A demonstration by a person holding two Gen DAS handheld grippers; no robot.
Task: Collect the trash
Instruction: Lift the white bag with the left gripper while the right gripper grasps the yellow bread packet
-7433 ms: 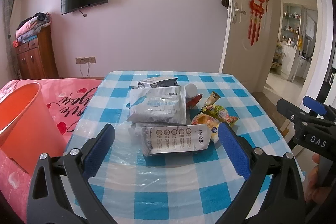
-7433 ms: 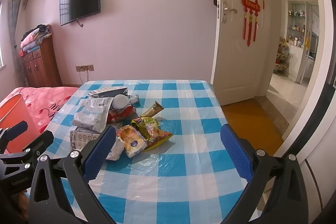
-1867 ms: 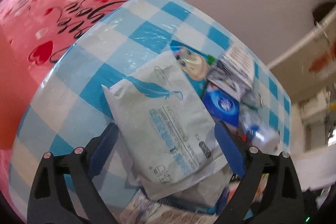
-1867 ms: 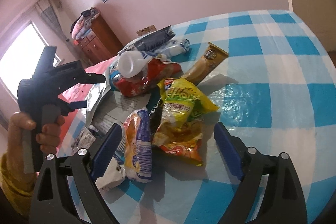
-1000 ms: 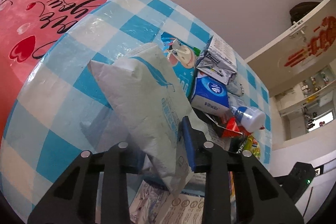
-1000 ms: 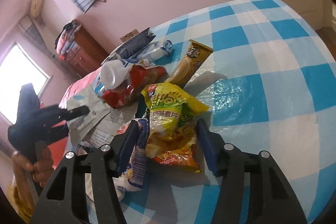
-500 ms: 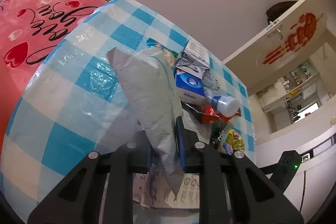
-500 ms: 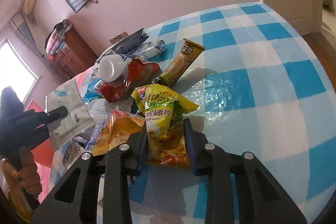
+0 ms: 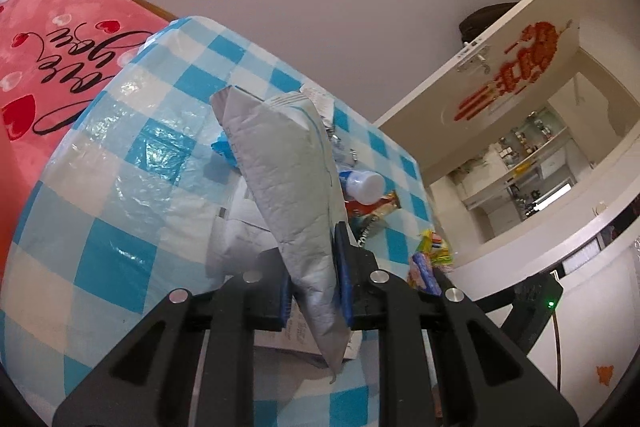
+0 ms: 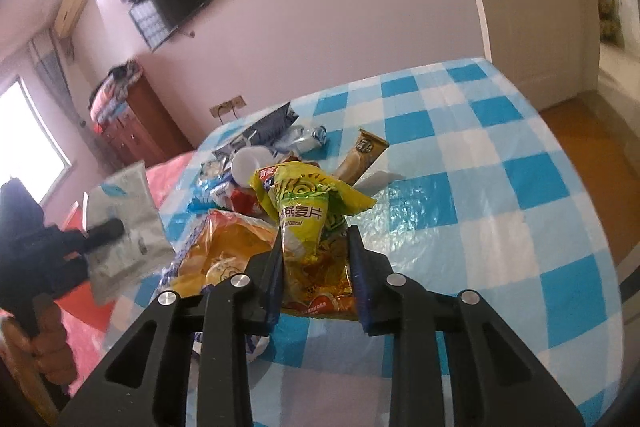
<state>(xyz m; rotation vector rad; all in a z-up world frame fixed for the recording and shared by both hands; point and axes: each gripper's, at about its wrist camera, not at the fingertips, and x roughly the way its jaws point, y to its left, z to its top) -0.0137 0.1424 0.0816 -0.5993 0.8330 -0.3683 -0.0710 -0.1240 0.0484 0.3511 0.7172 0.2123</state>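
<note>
With both hands already loaded, this is a lift-off moment. The left gripper (image 9: 313,269) is clamped fully down on a grey-white pouch (image 9: 288,183), pads pinching its lower part, the pouch standing up out of the jaws and clear of the checked table (image 9: 120,187). In the right wrist view the same pouch (image 10: 124,223) hangs off to the left, over the table's edge. The right gripper (image 10: 316,267) jaws have just been closing and now pinch a yellow snack bag (image 10: 308,211) by its lower half; bag is squeezed narrow between the pads, its top flares above them.

Rest of the trash sits in a heap mid-table: orange wrapper (image 10: 224,243) just beside the right jaws, tan stick packet (image 10: 360,155), white bottle (image 10: 248,163), dark foil bag (image 10: 264,131), blue tissue pack (image 10: 212,187).

Handling, as judgement: both items look light, thin, crinkly film, soft and collapsing under the pads, probably slick. Pouch looks flat and near empty, so it likely flops; a grip near the sealed edge or the middle should hold it. Snack bag is glossy, could slide out if swung fast. Nothing fragile. No bin shows in either view.
</note>
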